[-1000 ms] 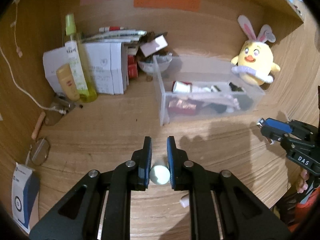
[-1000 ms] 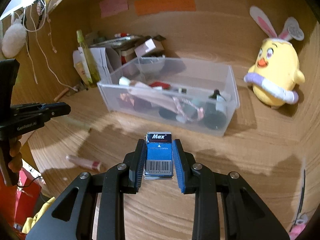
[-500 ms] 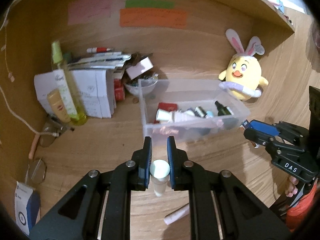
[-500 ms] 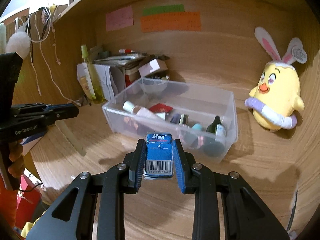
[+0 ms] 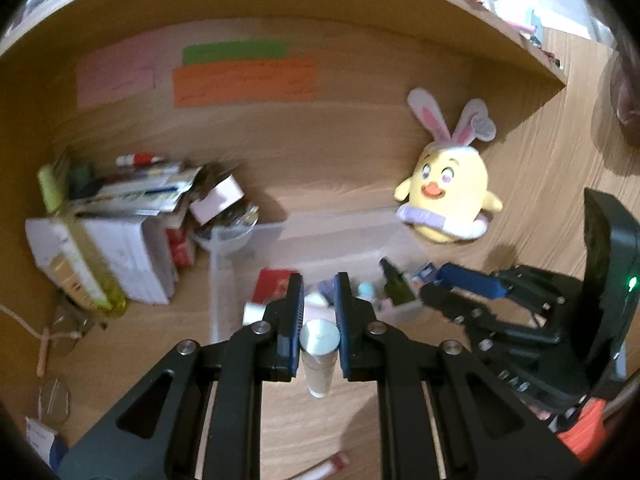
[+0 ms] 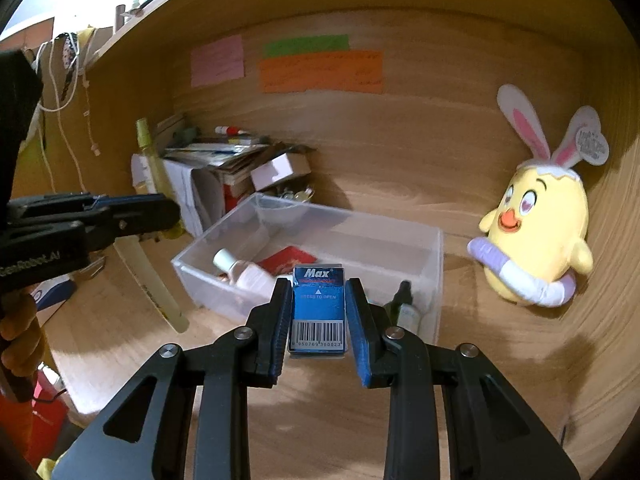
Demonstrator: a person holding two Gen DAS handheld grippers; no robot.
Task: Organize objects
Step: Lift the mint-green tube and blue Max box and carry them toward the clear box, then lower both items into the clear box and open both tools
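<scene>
My left gripper (image 5: pixel 318 306) is shut on a pale tube with a white cap (image 5: pixel 319 350), held hanging in the air just in front of the clear plastic bin (image 5: pixel 248 248). In the right wrist view the tube (image 6: pixel 150 284) hangs down from the left gripper (image 6: pixel 160 212) at the bin's left end. My right gripper (image 6: pixel 318 312) is shut on a blue Max staple box (image 6: pixel 318 312), held above the near side of the bin (image 6: pixel 434 264). The bin holds a red card, bottles and other small items.
A yellow chick plush with rabbit ears (image 6: pixel 536 232) sits right of the bin. White boxes, papers and a yellow-green bottle (image 6: pixel 150 160) are stacked at back left. A pink tube (image 5: pixel 324 466) lies on the desk near me. Sticky notes hang on the back wall.
Both grippers have risen and moved toward the bin with their loads. The left gripper has lifted the tube off the desk and now hangs it beside the bin's left end.
</scene>
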